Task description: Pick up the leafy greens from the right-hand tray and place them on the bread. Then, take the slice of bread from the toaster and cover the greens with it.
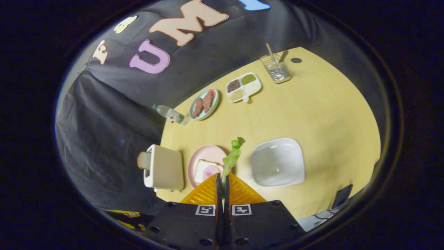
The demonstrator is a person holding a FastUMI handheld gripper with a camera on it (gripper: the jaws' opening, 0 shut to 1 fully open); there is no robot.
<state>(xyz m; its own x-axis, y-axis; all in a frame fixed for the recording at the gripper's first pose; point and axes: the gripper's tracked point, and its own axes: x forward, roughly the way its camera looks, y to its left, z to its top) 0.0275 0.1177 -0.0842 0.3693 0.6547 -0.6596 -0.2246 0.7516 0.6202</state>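
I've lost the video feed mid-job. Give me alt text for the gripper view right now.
The gripper is shut on a leafy green, held above the wooden table beside a pink plate holding a bread slice. A toaster with bread in it stands beside the plate, an empty white tray on the other side.

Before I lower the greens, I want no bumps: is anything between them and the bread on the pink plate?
Nothing visible. The gripper is shut on the leafy greens; the bread lies bare just beside them, the toaster beyond it.
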